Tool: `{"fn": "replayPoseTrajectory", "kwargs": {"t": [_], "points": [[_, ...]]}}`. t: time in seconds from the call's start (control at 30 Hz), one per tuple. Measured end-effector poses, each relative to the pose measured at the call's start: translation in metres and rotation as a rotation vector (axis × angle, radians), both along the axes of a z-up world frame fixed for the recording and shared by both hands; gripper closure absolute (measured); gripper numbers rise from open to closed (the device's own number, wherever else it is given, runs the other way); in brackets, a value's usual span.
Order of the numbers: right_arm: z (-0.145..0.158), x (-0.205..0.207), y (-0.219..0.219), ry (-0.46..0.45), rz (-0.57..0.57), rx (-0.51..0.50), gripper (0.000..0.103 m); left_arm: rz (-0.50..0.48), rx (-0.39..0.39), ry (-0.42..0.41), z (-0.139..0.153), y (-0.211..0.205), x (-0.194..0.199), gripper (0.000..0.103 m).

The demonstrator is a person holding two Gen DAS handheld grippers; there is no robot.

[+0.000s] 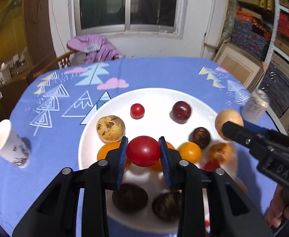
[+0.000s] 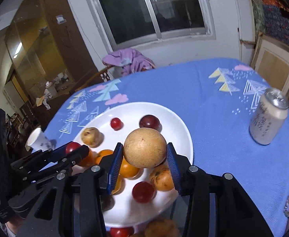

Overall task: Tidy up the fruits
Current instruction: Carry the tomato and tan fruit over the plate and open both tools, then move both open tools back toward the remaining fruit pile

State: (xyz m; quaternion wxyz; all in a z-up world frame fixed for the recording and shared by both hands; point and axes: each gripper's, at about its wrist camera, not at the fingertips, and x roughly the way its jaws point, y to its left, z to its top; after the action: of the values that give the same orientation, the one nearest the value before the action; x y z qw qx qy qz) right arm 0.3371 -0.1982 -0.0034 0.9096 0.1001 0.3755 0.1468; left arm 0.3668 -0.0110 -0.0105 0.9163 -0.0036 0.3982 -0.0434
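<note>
Each camera sits behind its own gripper, looking forward and down along the fingers, close above the white plate (image 1: 89, 138). The left view faces the window squarely; the right view is tilted. Both share the plate, the blue tablecloth (image 2: 213, 102) and the window (image 1: 127, 4).

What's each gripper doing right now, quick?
Left gripper: closed on a red tomato.
Right gripper: closed on a tan round fruit.
</note>
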Motion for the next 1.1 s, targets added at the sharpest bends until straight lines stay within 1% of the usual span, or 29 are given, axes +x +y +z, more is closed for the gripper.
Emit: {"fn": "replayPoseTrajectory", "kwargs": {"t": [0.03, 0.1, 0.17, 0.23, 0.27, 0.33, 0.4, 0.43, 0.47, 0.53, 0.57, 0.6, 0.67, 0.7, 0.77, 0.83, 0.87, 0.97, 1.03, 1.1], "points": [[-0.005, 0.007, 0.001, 0.01, -0.003, -0.003, 0.057, 0.004, -0.006, 0.008, -0.004, 0.002, 0.006, 0.07], [-0.012, 0.015, 0.003, 0.017, -0.005, -0.004, 0.057, 0.014, -0.022, 0.004, -0.007, 0.005, 0.015, 0.06], [-0.017, 0.021, 0.004, 0.019, -0.006, 0.002, 0.057, 0.023, -0.038, -0.008, -0.01, 0.008, 0.017, 0.032], [-0.023, 0.026, 0.005, 0.034, 0.003, 0.019, 0.056, 0.036, -0.048, -0.025, -0.013, 0.011, 0.017, 0.025], [-0.025, 0.027, 0.004, 0.041, 0.004, 0.032, 0.055, 0.035, -0.055, -0.02, -0.015, 0.012, 0.017, 0.023], [-0.025, 0.025, 0.0, 0.04, -0.004, 0.066, 0.049, 0.033, -0.065, -0.014, -0.015, 0.015, 0.015, 0.023], [-0.018, 0.02, -0.004, 0.03, -0.009, 0.086, 0.048, 0.038, -0.077, -0.021, -0.011, 0.018, 0.011, 0.023], [-0.011, 0.017, -0.007, 0.016, -0.011, 0.1, 0.048, 0.041, -0.085, -0.027, -0.007, 0.02, 0.007, 0.02], [-0.001, 0.01, -0.011, -0.006, -0.013, 0.117, 0.047, 0.046, -0.09, -0.035, -0.004, 0.023, 0.002, 0.014], [0.016, -0.004, -0.016, -0.044, -0.008, 0.135, 0.04, 0.069, -0.082, -0.064, 0.004, 0.029, -0.012, 0.01], [0.025, -0.016, -0.019, -0.071, -0.004, 0.142, 0.037, 0.083, -0.069, -0.075, 0.007, 0.032, -0.02, 0.01], [0.031, -0.026, -0.021, -0.089, -0.003, 0.145, 0.032, 0.09, -0.054, -0.08, 0.009, 0.035, -0.029, 0.01], [0.039, -0.053, -0.025, -0.124, 0.005, 0.14, 0.029, 0.096, -0.038, -0.084, 0.01, 0.04, -0.049, 0.009], [0.04, -0.064, -0.027, -0.134, 0.008, 0.134, 0.027, 0.095, -0.033, -0.086, 0.009, 0.042, -0.061, 0.009], [0.036, -0.089, -0.034, -0.159, -0.007, 0.114, 0.024, 0.094, -0.021, -0.097, 0.002, 0.045, -0.089, 0.004], [0.027, -0.108, -0.042, -0.171, -0.029, 0.087, 0.019, 0.091, 0.005, -0.098, -0.006, 0.044, -0.116, 0.004], [0.02, -0.117, -0.048, -0.173, -0.044, 0.076, 0.018, 0.074, 0.018, -0.095, -0.012, 0.041, -0.13, 0.004], [0.001, -0.132, -0.065, -0.134, -0.077, 0.076, 0.018, 0.021, 0.078, -0.105, -0.024, 0.028, -0.164, 0.004], [-0.003, -0.136, -0.074, -0.118, -0.098, 0.096, 0.017, -0.006, 0.118, -0.124, -0.028, 0.017, -0.18, 0.004], [-0.004, -0.136, -0.08, -0.112, -0.111, 0.122, 0.017, -0.043, 0.16, -0.163, -0.027, 0.004, -0.191, 0.004]]}}
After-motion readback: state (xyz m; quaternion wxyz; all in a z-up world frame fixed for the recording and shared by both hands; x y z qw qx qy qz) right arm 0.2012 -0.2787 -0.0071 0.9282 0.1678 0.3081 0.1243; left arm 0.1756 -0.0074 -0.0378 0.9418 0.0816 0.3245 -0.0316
